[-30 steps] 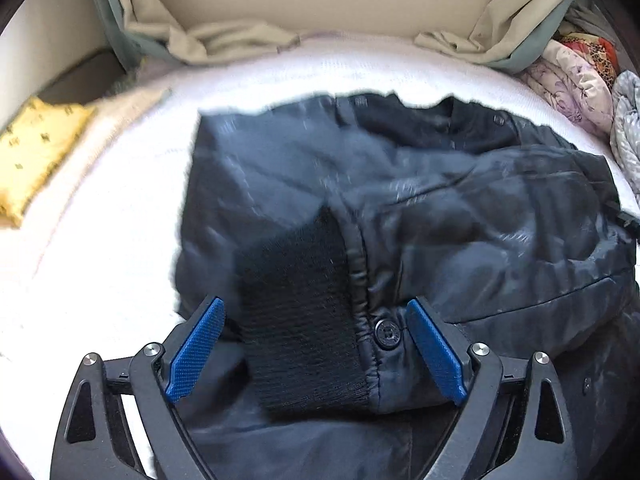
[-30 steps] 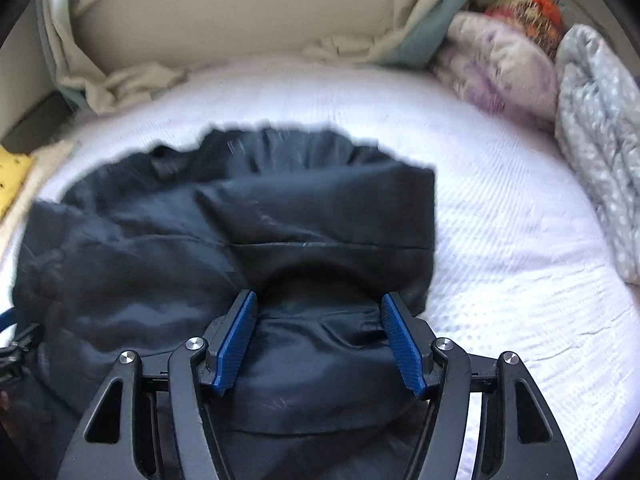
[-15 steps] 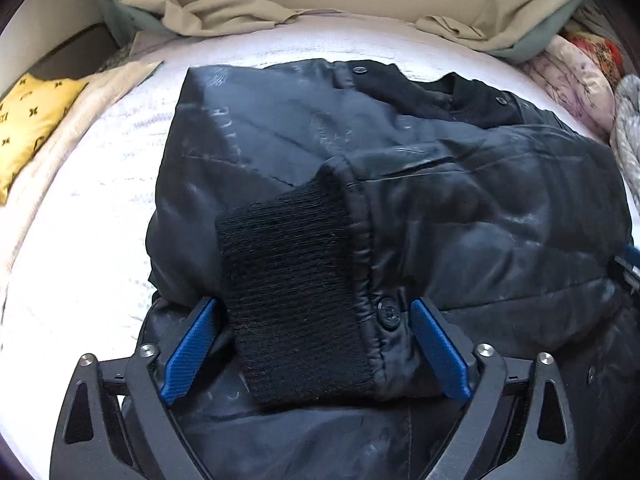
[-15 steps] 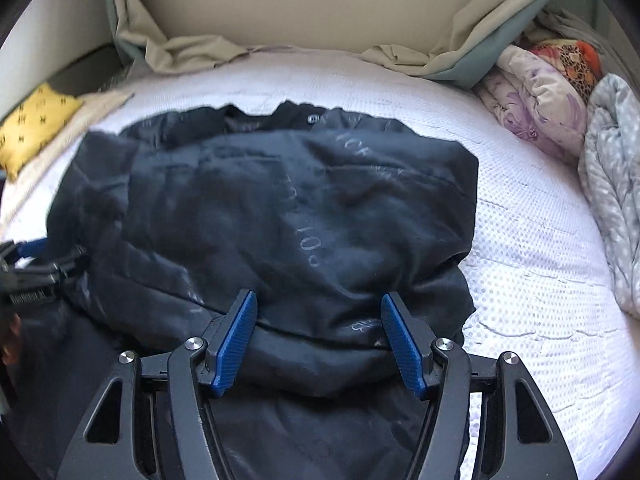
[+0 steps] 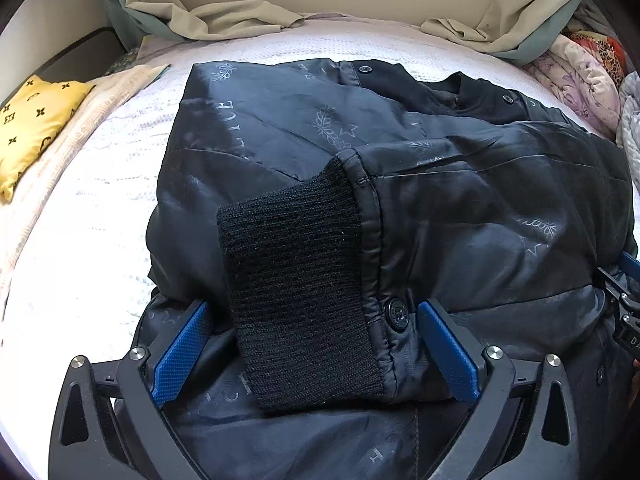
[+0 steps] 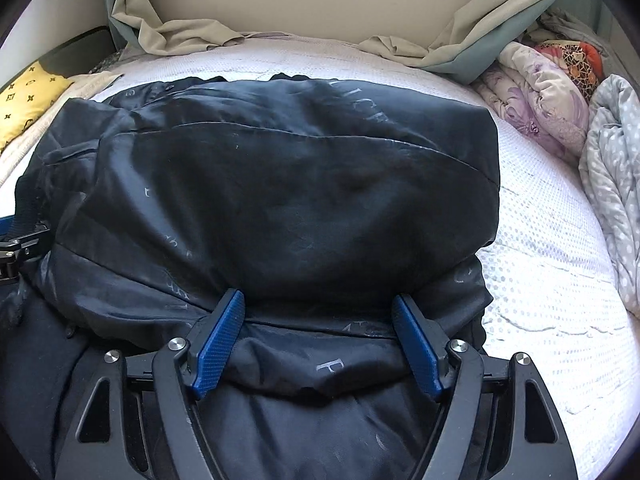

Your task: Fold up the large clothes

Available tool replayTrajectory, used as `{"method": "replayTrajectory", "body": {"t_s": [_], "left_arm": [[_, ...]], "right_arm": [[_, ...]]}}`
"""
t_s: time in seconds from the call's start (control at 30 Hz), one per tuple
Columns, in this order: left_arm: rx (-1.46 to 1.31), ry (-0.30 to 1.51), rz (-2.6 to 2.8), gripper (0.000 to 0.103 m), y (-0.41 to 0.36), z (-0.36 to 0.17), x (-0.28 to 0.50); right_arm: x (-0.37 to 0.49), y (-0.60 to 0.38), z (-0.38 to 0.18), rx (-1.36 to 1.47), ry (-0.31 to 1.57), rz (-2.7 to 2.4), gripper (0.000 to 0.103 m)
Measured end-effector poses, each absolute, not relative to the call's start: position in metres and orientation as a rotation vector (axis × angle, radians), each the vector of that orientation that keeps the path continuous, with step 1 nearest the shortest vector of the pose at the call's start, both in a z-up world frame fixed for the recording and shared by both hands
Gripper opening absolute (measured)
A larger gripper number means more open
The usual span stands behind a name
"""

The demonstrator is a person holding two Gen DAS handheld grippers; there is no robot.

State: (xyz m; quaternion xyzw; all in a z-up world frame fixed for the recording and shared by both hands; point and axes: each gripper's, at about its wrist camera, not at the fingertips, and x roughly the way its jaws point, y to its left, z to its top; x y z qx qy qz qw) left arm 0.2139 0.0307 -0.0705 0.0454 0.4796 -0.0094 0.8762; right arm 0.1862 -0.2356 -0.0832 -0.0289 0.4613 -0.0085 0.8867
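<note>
A black printed jacket (image 5: 440, 184) lies folded over on the white bed; it also shows in the right wrist view (image 6: 280, 200). A sleeve with a black knit cuff (image 5: 296, 296) lies across its near fold. My left gripper (image 5: 316, 348) is open, its blue pads either side of the cuff, low over the jacket. My right gripper (image 6: 318, 344) is open, its pads either side of the near fold on the jacket's right part. Each gripper shows at the edge of the other's view.
The white mattress (image 6: 552, 280) has a beige headboard with a draped beige-green sheet (image 5: 224, 20). A yellow patterned pillow (image 5: 32, 120) lies at the left. Floral and grey dotted bedding (image 6: 600, 160) is piled at the right.
The jacket's top half has swung over and settled flat on the bed. Both grippers have moved a little forward and stayed open.
</note>
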Motion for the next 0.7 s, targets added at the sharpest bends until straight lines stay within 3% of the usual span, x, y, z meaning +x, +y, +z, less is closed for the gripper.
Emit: {"method": "replayTrajectory", "body": {"t_s": [0.7], "left_arm": [[-0.037,1.060,-0.097,0.103,0.051,-0.065,0.216]], "right_arm": [[0.181,-0.241,-0.082,-0.033,0.941,-0.012,0.077]]}}
